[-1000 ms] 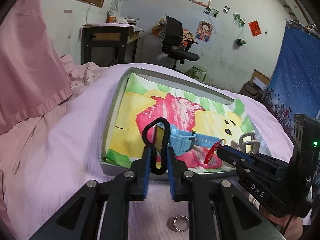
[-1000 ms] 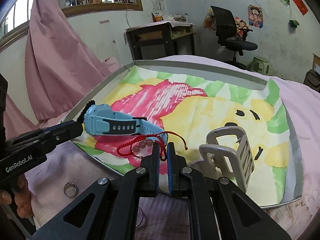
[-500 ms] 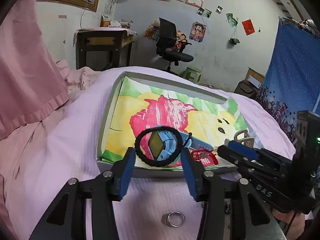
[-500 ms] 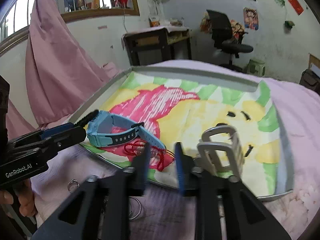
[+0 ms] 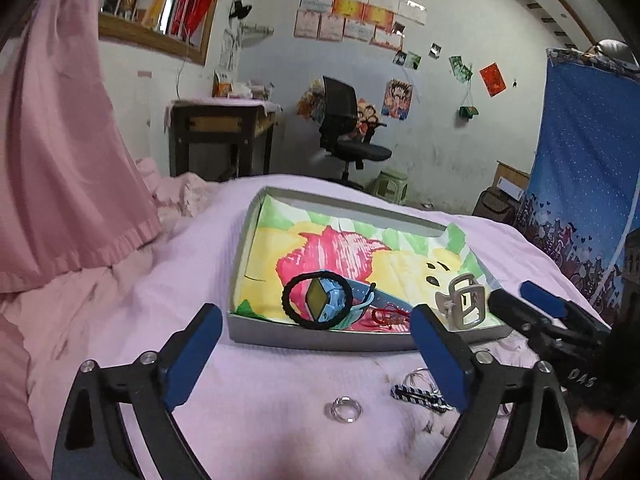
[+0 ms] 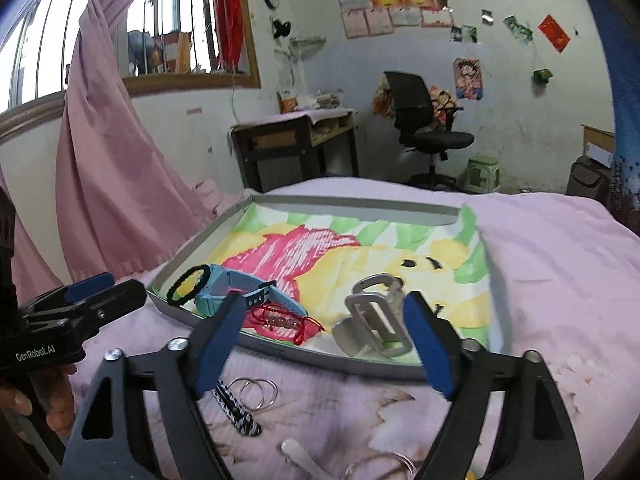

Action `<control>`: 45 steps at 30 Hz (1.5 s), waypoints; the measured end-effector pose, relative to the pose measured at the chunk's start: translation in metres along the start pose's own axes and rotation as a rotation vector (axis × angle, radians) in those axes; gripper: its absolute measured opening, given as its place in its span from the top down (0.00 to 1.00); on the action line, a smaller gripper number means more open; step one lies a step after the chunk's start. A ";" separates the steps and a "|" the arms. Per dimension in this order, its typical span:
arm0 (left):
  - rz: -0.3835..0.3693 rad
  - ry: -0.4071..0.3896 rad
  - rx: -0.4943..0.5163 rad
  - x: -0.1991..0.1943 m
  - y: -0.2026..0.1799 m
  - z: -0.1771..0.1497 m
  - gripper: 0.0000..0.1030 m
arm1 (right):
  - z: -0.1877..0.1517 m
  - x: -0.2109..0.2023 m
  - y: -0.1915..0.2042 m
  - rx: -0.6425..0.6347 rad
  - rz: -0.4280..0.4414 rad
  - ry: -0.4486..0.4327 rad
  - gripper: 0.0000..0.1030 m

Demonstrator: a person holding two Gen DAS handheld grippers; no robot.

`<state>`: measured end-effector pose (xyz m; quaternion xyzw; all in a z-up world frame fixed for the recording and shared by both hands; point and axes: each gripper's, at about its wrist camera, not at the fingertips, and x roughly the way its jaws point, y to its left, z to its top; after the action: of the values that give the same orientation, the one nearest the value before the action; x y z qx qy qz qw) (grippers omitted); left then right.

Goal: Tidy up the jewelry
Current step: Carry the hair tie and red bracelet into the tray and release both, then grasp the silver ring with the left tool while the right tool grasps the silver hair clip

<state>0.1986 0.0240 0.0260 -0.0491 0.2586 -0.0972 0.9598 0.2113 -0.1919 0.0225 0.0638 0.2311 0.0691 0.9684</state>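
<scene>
A grey tray [image 5: 320, 338] [image 6: 360, 362] with a painted lining lies on the pink bed. In it are a blue watch [image 5: 332, 306] [image 6: 236, 292], a black hair band [image 5: 294, 310] [image 6: 188, 290] leaning on the watch, a red cord bracelet [image 5: 390, 316] [image 6: 284, 320] and a grey hair claw [image 5: 464, 306] [image 6: 376, 320]. My left gripper [image 5: 316, 356] is open and empty, in front of the tray's near edge. My right gripper [image 6: 324, 348] is open and empty, over the near rim by the claw.
On the bedcover in front of the tray lie a silver ring [image 5: 346, 408], thin hoops [image 6: 258, 394] [image 5: 416, 380] and a black-and-white striped clip [image 6: 236, 412] [image 5: 420, 396]. A pink curtain [image 5: 52, 160] hangs at the left. A desk [image 6: 296, 148] and chair [image 6: 424, 128] stand behind.
Both grippers opened and drew back from the tray. The left let go of the black hair band, the right let go of the red bracelet; both now lie in the tray.
</scene>
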 end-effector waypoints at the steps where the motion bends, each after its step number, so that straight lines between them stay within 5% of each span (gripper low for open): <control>1: 0.001 -0.009 0.002 -0.005 0.000 -0.002 0.04 | -0.001 -0.006 -0.002 0.008 0.000 -0.012 0.12; 7: 0.009 -0.047 0.014 -0.025 -0.001 -0.014 0.01 | -0.009 -0.038 -0.011 0.040 0.011 -0.077 0.01; 14: 0.020 -0.057 0.063 -0.042 -0.009 -0.028 0.01 | -0.022 -0.062 -0.012 0.029 0.010 -0.103 0.01; 35: -0.018 0.103 0.057 -0.021 0.001 -0.047 0.01 | -0.052 -0.045 -0.012 -0.054 -0.003 0.131 0.02; 45: -0.052 0.142 0.089 -0.013 -0.003 -0.050 0.05 | -0.061 -0.027 -0.003 -0.093 0.041 0.219 0.34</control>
<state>0.1615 0.0212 -0.0100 -0.0064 0.3203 -0.1368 0.9374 0.1602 -0.1941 -0.0206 0.0156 0.3307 0.1063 0.9376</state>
